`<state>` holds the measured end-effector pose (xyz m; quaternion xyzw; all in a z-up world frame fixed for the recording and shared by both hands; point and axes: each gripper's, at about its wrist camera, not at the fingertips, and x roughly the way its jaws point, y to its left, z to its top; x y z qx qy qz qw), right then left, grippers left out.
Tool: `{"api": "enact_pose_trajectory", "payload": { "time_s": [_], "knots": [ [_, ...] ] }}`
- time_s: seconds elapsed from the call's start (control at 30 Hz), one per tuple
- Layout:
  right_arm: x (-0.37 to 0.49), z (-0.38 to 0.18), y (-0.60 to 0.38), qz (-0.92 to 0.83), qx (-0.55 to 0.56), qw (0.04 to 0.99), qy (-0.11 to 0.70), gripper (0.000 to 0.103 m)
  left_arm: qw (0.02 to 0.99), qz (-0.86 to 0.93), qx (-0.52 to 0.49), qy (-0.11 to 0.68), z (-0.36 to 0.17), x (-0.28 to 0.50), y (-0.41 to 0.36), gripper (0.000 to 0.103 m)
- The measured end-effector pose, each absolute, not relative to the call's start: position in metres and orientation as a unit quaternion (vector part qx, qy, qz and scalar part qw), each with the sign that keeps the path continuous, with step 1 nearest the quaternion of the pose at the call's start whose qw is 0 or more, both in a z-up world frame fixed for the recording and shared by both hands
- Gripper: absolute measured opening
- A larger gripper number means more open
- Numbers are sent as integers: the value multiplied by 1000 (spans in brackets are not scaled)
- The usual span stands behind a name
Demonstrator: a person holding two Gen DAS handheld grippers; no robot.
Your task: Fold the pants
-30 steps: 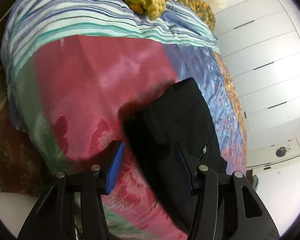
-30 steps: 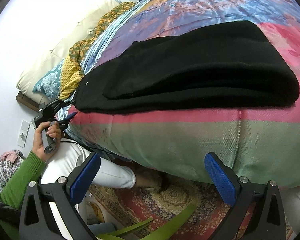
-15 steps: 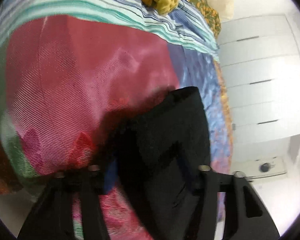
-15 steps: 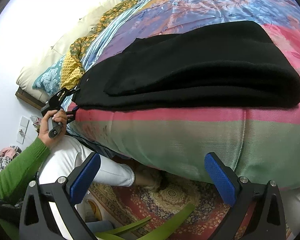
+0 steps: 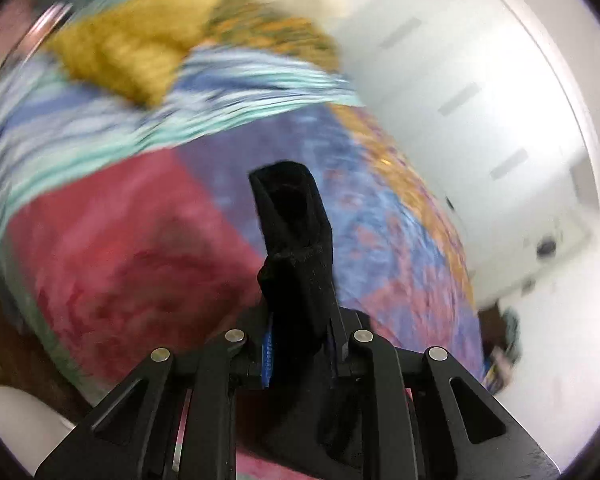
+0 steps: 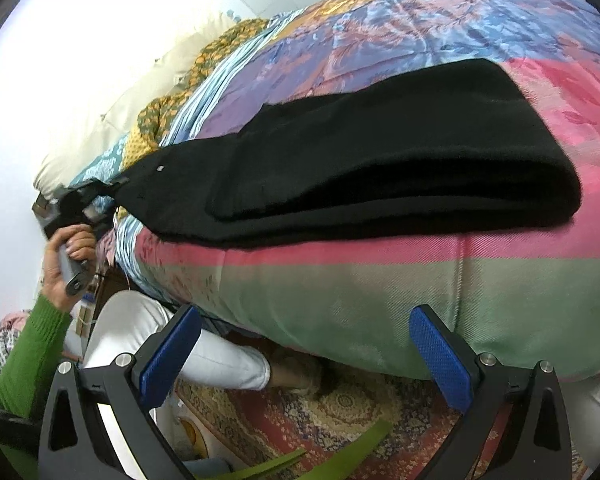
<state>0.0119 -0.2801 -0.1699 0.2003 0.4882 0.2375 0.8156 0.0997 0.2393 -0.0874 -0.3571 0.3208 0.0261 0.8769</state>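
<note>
Left wrist view blurred — my left gripper [image 5: 300, 344] clamped on black pants [image 5: 296, 240] end, pants [image 6: 380, 160] folded along bedspread [image 6: 340, 288] edge, my right gripper [image 6: 300, 348] wide apart — empty

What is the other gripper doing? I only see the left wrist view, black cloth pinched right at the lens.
Observer: The right gripper is wide open and holds nothing; it hangs off the near side of the bed, over a patterned rug.
Operator: How much of the pants is there?
Observer: The pants lie folded along the bed's near side, one layer over another.
Operator: Which part did my gripper catch?
Observer: The left gripper is shut on the end with a small button, at the far left as the right camera sees it.
Operator: Who is holding it?
Observer: A hand with a green sleeve grips its handle.
</note>
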Motion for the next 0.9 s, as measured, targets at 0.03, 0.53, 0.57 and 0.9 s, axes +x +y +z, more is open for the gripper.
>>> {"api": "enact_pose_trajectory", "payload": {
  "time_s": [0.03,0.53,0.57,0.9],
  "knots": [
    [12,-169,-284,235,206,817,484,103,884,15,-340,319,-76,100,226,18],
    [-2,-140,-379,109,301,869,377,103,884,-135,-61,444,-102,135,-86,20],
    [-3,-141,-383,104,307,869,374,103,876,-138,-36,461,-118,138,-103,25],
    [-1,-142,-414,75,360,861,351,103,862,-209,-46,460,-86,95,-84,68]
  ]
}}
